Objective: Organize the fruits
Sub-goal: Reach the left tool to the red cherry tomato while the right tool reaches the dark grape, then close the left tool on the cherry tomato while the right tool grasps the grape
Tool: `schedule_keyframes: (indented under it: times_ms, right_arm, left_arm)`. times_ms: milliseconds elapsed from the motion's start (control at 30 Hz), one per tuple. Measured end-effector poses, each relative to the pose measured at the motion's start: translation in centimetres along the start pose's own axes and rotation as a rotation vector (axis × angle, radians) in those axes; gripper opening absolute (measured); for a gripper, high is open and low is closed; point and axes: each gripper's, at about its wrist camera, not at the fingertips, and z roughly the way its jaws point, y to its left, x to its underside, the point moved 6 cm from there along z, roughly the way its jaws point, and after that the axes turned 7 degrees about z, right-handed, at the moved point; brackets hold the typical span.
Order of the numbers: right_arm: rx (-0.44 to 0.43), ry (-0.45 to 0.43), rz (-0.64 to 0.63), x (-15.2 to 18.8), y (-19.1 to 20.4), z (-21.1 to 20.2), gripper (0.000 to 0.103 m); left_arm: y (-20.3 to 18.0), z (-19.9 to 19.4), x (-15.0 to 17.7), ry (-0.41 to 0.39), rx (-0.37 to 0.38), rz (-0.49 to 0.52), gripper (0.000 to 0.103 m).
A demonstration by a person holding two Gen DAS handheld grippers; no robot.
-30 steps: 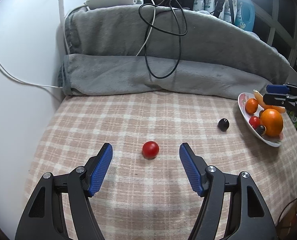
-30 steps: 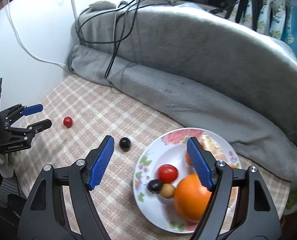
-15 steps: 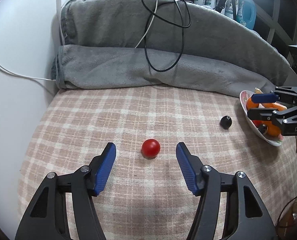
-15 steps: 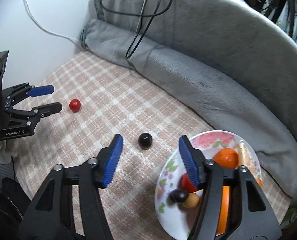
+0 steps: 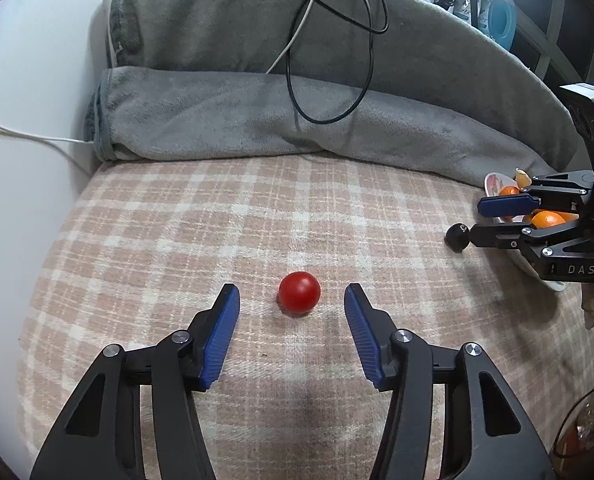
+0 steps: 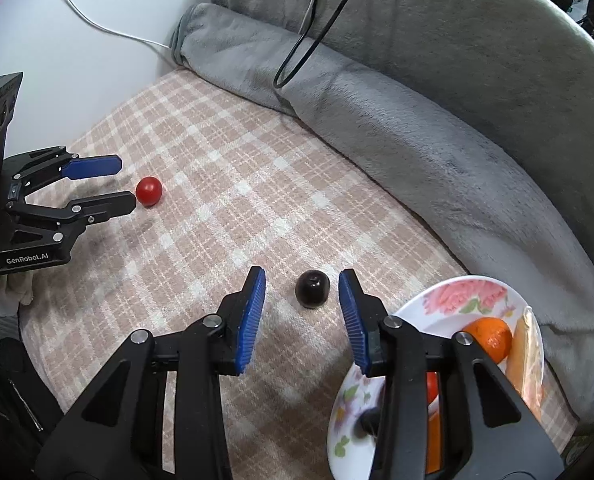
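A red cherry tomato (image 5: 299, 292) lies on the plaid cloth just ahead of my open left gripper (image 5: 291, 300), level with its fingertips; it also shows in the right wrist view (image 6: 149, 191). A dark round fruit (image 6: 312, 289) lies just beyond the tips of my open right gripper (image 6: 302, 286), and shows in the left wrist view (image 5: 457, 237). A flowered white plate (image 6: 437, 300) at the right holds an orange (image 6: 491, 336), a small red tomato and other fruit.
A grey blanket (image 5: 297, 120) is rolled along the back of the plaid cloth (image 5: 177, 240), with black and white cables (image 5: 329, 40) draped over it. A white wall is at the left. The cloth's edge drops off at the front and right.
The left gripper has moved closer to the red tomato. The right gripper has swung left off the plate to the dark fruit, and its jaws have narrowed.
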Motion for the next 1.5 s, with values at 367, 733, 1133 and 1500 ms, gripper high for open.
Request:
schedule_keyframes:
  times_ms: [367, 733, 1133, 1500]
  right_arm:
    - [0.019, 0.051, -0.023, 0.3, -0.1, 2.1, 0.035]
    - [0.037, 0.074, -0.05, 0.2, 0.1, 3.0, 0.034]
    - [0.062, 0.079, -0.062, 0.2, 0.1, 3.1, 0.028]
    - [0.081, 0.073, -0.043, 0.1, -0.6, 3.2, 0.022]
  left_arm:
    - [0.1, 1.2, 0.1, 0.021, 0.022, -0.005, 0.053]
    - [0.7, 2.0, 0.3, 0.044, 0.051, -0.03, 0.05]
    - [0.7, 2.2, 0.3, 0.051, 0.048, -0.012, 0.038]
    - [0.9, 2.8, 0.2, 0.048, 0.051, 0.007, 0.023]
